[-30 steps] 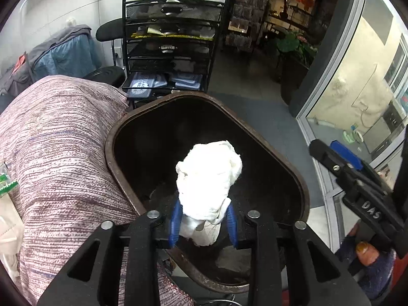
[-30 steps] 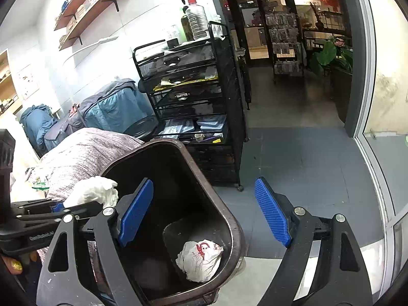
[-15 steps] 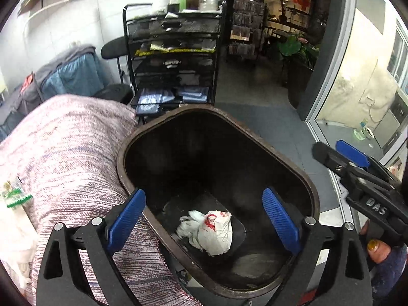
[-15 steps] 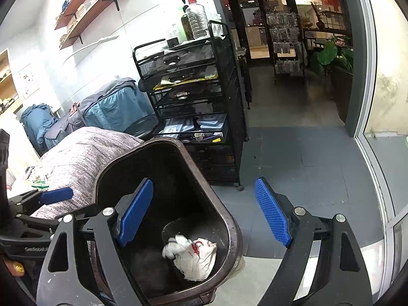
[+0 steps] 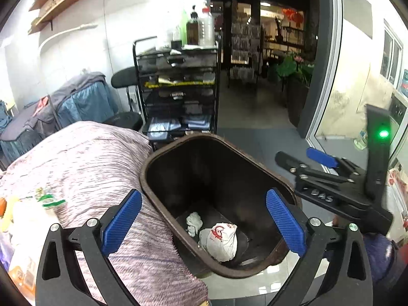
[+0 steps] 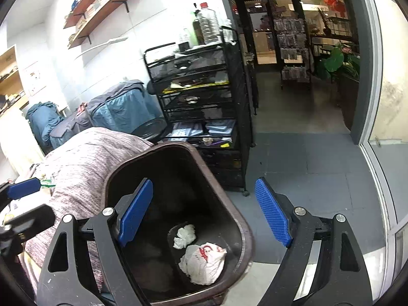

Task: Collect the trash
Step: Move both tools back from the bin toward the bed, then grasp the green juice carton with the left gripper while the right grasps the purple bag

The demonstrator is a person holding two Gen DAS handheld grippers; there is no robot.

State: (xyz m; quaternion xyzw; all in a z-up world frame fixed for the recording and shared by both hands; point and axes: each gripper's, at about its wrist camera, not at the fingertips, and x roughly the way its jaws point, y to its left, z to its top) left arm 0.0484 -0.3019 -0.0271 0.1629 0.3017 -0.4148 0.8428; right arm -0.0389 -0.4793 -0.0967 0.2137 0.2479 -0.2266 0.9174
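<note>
Two pieces of trash lie at the bottom of the brown bin (image 5: pixel 153 168): a white wad (image 5: pixel 193 223) and, at its 4 o'clock, a printed bag (image 5: pixel 219 238). Left tool (image 5: pixel 204 227) and right tool (image 6: pixel 204 216) both hover above the bin, jaws wide apart, holding nothing. Risk: the bin looks tilted against the cloth-covered worktop (image 5: pixel 84 158); a nudge from either tool might tip it and spill both.

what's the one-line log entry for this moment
left gripper: open, empty, over bin | right gripper: open, empty | dark bin: crumpled tissue and white wrapper lie on bottom
</note>
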